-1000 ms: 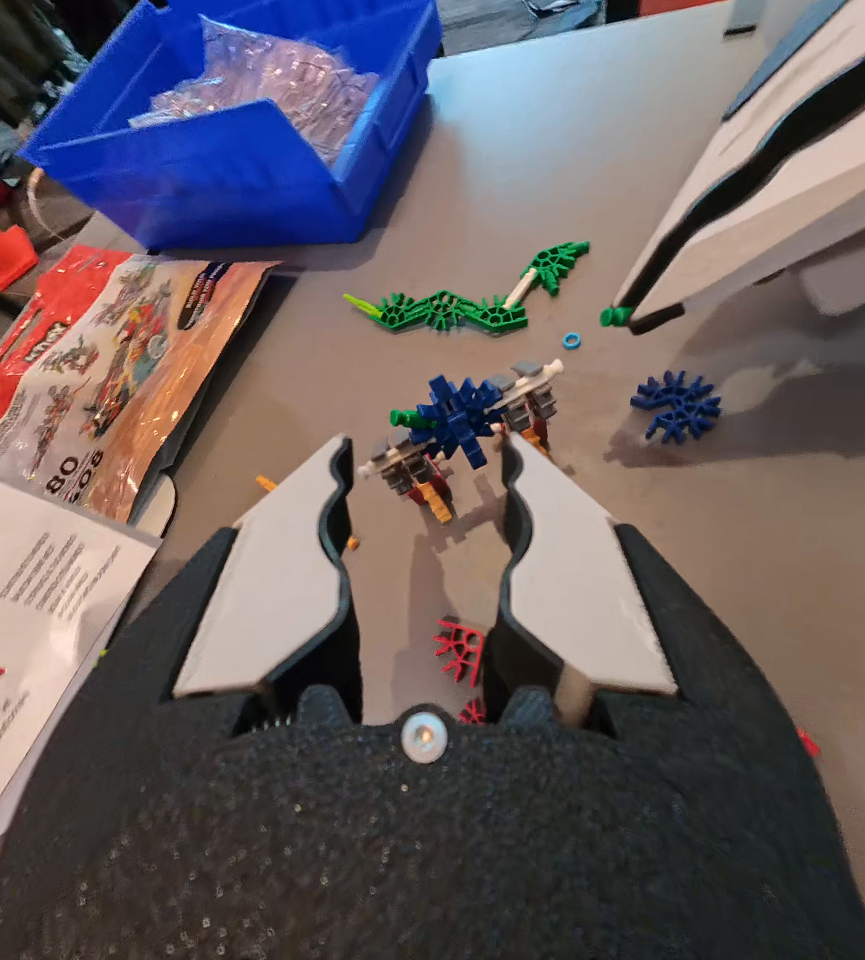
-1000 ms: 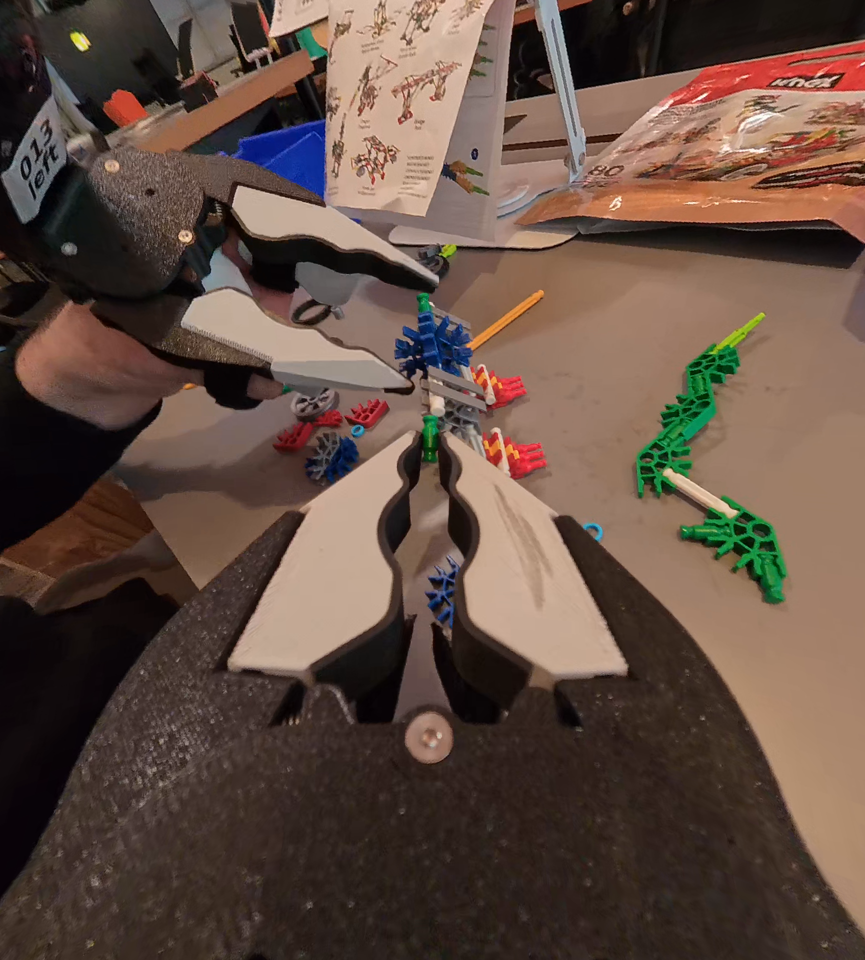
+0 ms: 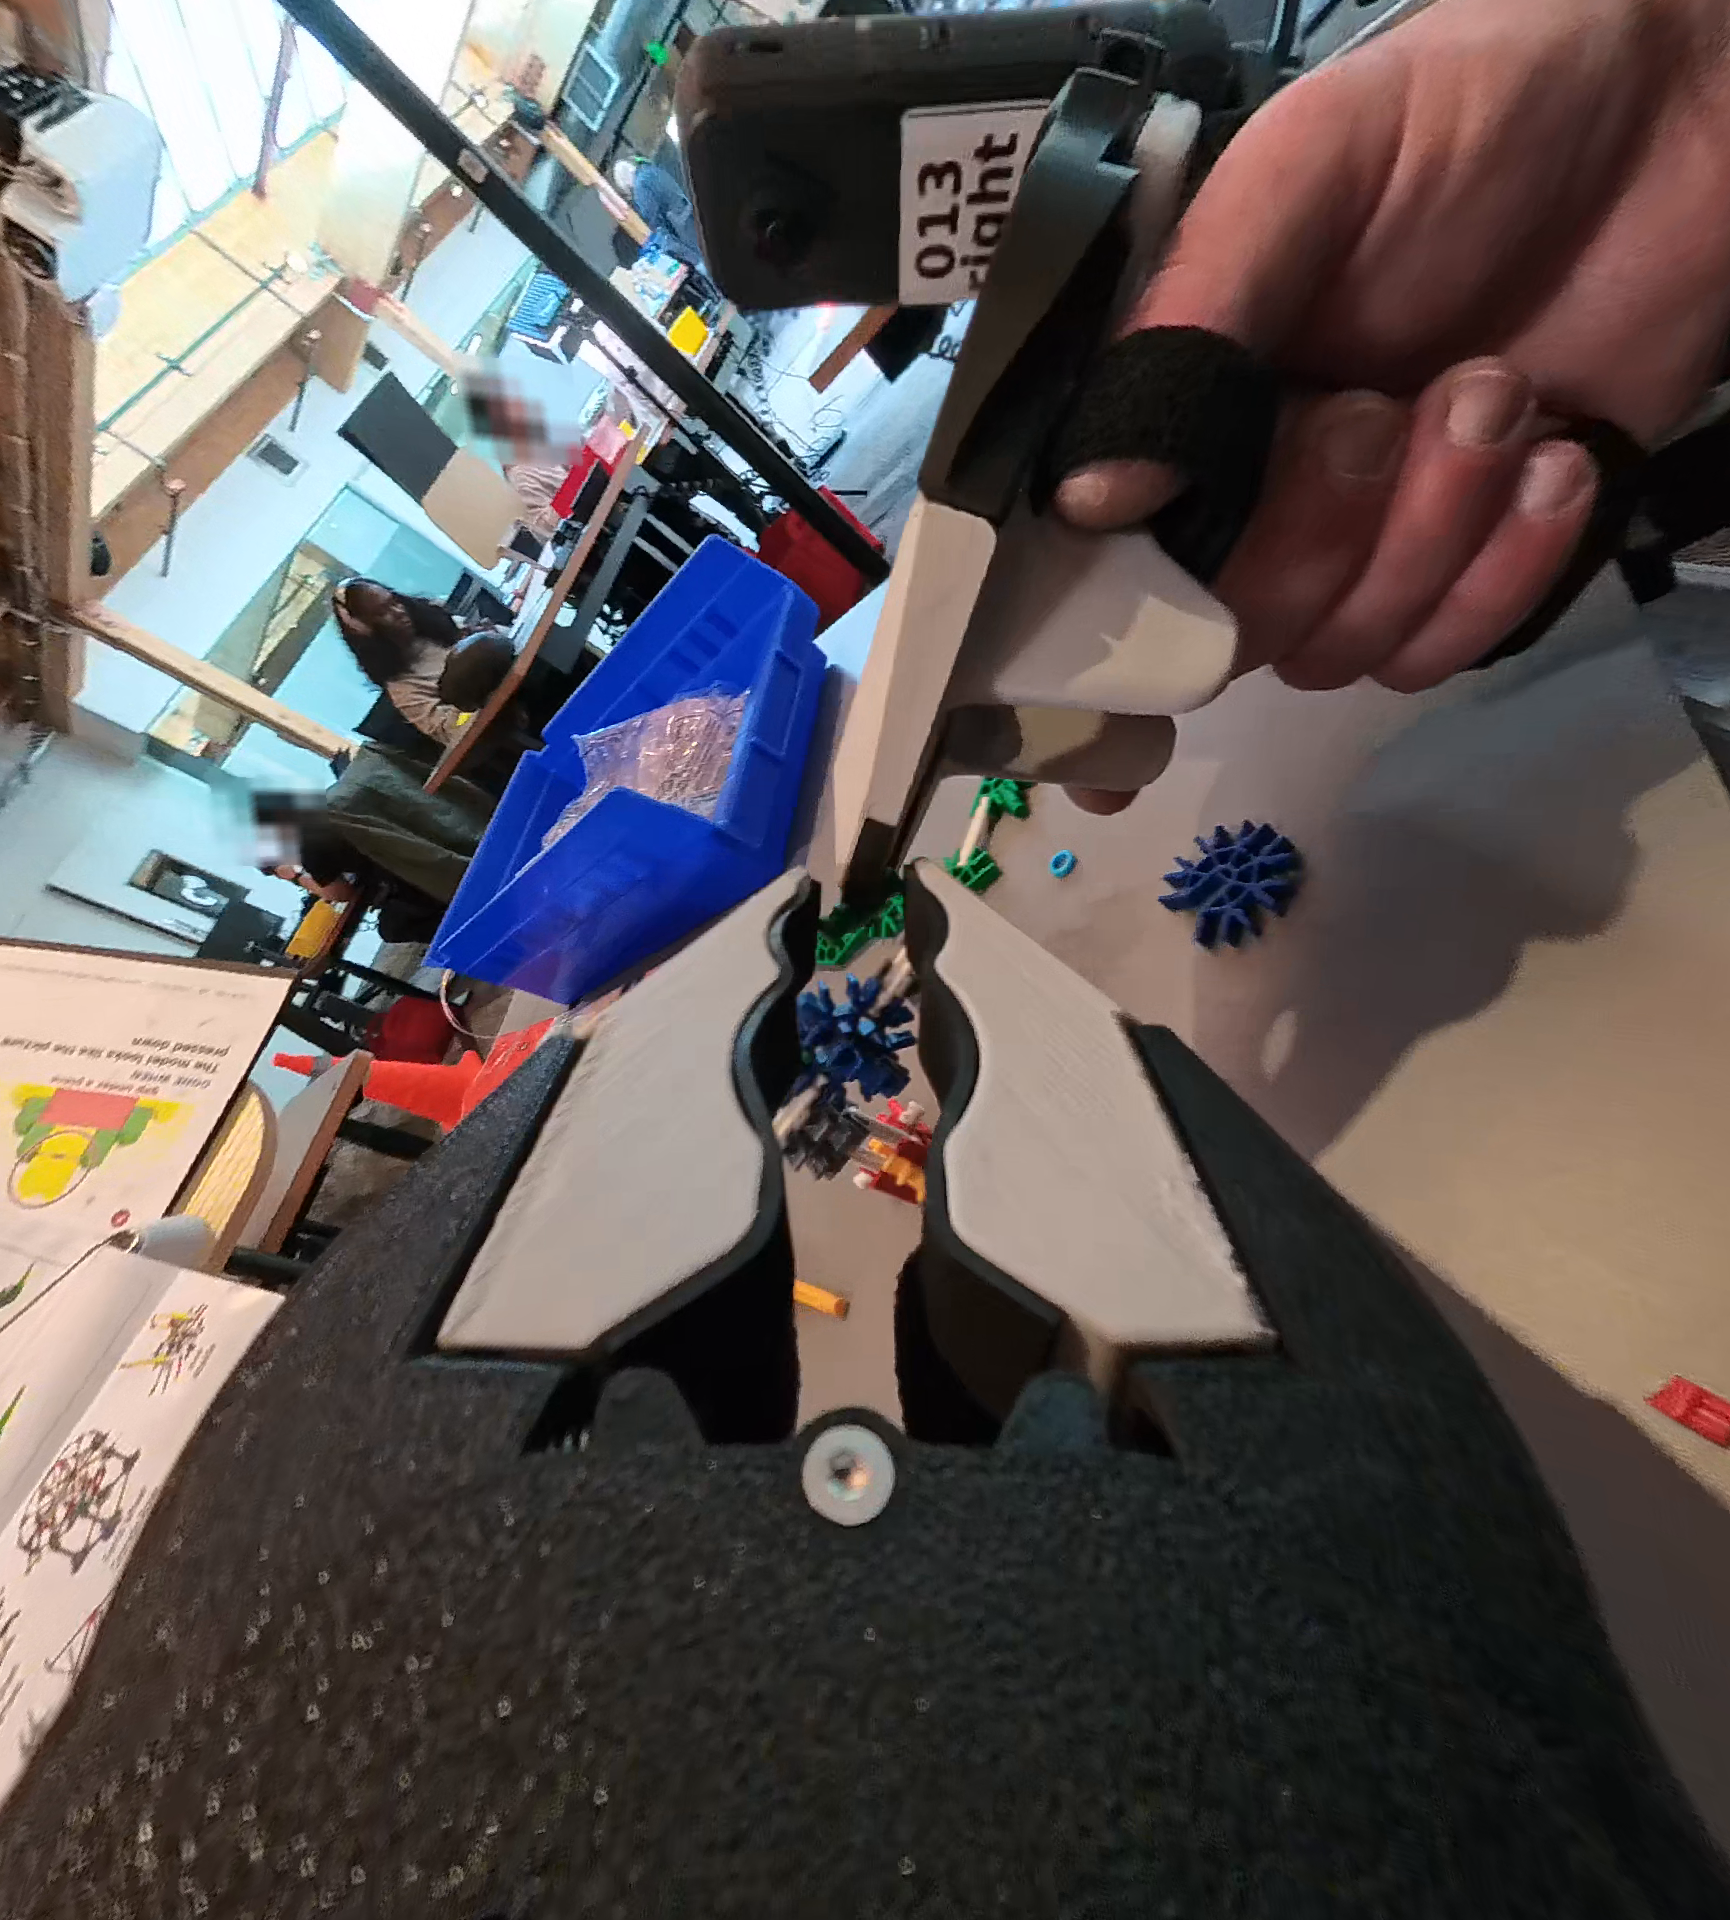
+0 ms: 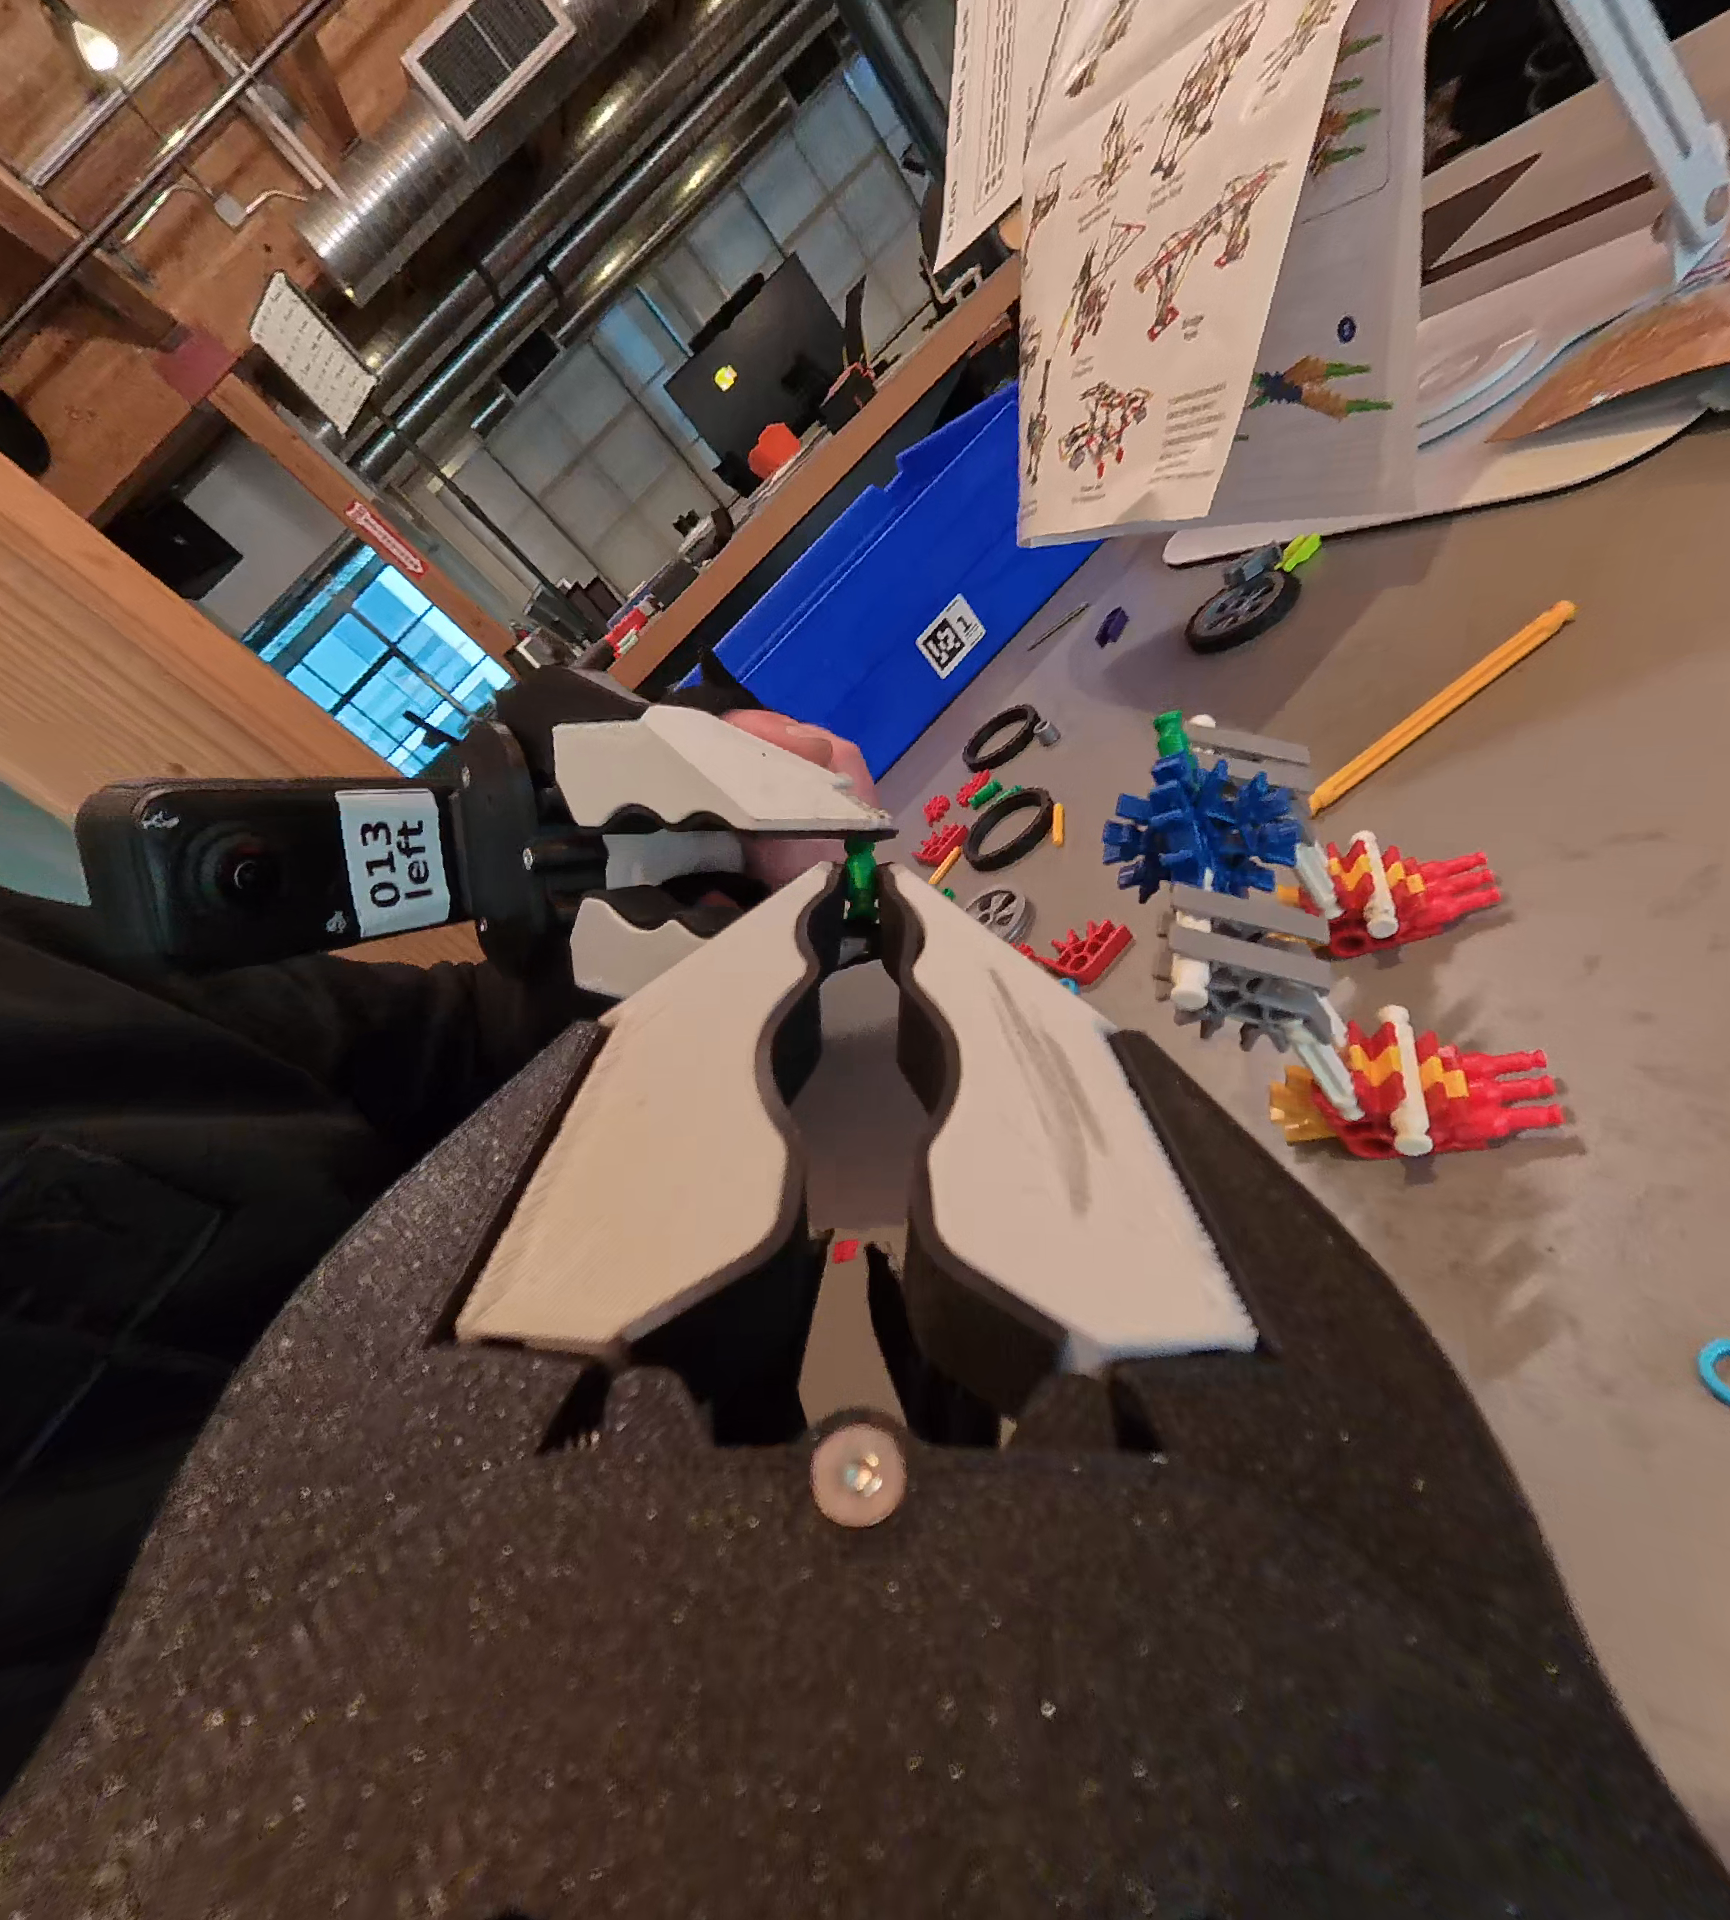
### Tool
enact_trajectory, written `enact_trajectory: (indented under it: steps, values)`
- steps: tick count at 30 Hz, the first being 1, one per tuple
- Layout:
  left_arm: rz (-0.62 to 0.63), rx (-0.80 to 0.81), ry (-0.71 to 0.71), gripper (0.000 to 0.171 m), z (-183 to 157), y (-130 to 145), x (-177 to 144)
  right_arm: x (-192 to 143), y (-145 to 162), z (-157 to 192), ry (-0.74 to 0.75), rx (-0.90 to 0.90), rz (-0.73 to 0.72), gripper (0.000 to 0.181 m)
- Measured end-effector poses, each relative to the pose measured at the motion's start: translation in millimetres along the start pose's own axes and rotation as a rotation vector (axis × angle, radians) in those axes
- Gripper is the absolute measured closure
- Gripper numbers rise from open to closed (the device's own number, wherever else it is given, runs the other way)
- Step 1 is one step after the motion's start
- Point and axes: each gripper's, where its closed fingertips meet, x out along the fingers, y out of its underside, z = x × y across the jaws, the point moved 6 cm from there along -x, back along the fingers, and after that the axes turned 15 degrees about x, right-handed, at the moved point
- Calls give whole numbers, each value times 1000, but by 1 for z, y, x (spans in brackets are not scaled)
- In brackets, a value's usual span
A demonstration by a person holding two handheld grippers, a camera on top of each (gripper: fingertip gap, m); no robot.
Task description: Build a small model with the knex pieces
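Above grey table [image 4: 1619, 831], both grippers now lifted off, tips meeting. Left gripper [image 4: 845, 868] narrowed since before, grip unclear. Right gripper [image 4: 856, 894] pinching small green piece [image 4: 858, 871], now raised clear. Blue-grey-red toy model [image 4: 1245, 914] sitting right, unmoved.

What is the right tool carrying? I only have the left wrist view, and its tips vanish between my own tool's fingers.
Observer: The right tool pinches a small green piece at its tips.
Operator: Anything on the table that I can't see?
Observer: Two black rings lie beside loose red pieces.
Operator: Is the model between my fingers?
Observer: No. The blue and grey model lies on the table, apart from both tools.
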Motion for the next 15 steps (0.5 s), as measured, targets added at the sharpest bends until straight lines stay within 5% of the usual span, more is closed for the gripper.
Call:
enact_trajectory:
  steps: [6,15]
  values:
    - [3,18,-49,156,9,9,-1,10,-9,3,74,-108,-36,175]
    - [-46,95,43,162,19,25,-17,24,-19,5,112,-191,112,176]
